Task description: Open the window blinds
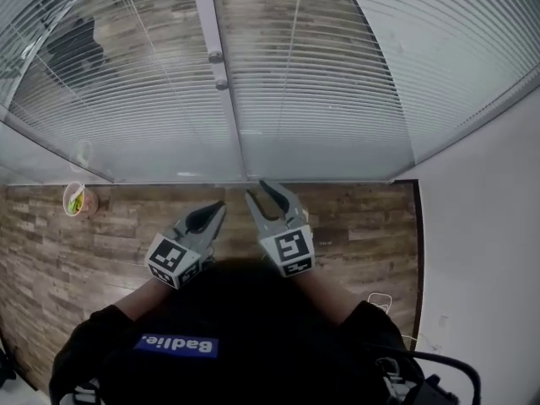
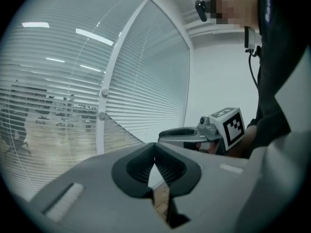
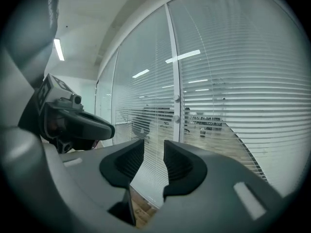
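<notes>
The step in hand is the approach: the white horizontal-slat window blinds [image 1: 321, 99] hang lowered over the glass panes straight ahead, and neither claw touches them. The left claw [image 1: 221, 205] has its tips together on nothing. The right claw [image 1: 256, 190] stands apart and empty, and points at the slats. I see no cord or wand. The likeliest control is the 2 small round grey knobs [image 1: 218, 70] on the white vertical window post [image 1: 202, 7], so the next move probably calls for raising the right claw to 1 knob and closing on it. Nothing blocks the way. A round paper cup [image 1: 78, 199] sits on the wood-plank floor [image 1: 354, 218], well left.
</notes>
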Demonstrator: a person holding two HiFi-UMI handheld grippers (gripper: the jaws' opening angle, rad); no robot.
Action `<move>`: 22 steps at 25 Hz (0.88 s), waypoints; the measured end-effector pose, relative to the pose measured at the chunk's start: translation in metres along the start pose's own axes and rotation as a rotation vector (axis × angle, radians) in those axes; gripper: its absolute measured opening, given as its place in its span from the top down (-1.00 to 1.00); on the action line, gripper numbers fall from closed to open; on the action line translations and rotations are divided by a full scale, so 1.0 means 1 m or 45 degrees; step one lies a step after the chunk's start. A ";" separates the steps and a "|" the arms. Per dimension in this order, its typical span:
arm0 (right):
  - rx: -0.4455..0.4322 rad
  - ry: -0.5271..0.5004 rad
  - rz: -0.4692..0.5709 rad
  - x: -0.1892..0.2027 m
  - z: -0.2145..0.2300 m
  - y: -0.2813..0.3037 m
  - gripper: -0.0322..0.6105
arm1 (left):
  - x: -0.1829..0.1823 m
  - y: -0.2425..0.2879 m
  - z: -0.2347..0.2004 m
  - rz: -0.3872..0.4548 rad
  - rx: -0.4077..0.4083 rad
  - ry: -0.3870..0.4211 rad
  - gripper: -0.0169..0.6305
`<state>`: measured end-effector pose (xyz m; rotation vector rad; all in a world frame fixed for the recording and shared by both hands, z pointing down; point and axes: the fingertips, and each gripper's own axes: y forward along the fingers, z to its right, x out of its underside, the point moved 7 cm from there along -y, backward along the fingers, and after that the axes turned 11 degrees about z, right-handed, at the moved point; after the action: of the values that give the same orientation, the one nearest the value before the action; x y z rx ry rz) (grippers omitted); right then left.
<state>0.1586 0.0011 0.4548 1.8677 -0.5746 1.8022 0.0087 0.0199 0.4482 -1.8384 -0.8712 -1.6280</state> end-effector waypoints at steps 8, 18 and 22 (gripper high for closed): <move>0.060 -0.010 0.067 -0.008 -0.060 -0.023 0.50 | 0.009 -0.040 -0.006 0.042 0.150 -0.024 0.95; 0.015 -0.019 0.109 -0.019 -0.142 -0.041 0.59 | 0.014 -0.105 -0.004 0.111 0.249 -0.139 0.95; -0.068 -0.006 0.187 -0.011 -0.146 -0.042 0.62 | 0.021 -0.108 0.004 0.148 0.236 -0.077 0.95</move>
<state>0.0670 0.1224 0.4448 1.8363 -0.7722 1.8555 -0.0690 0.0963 0.4652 -1.7820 -0.8918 -1.3796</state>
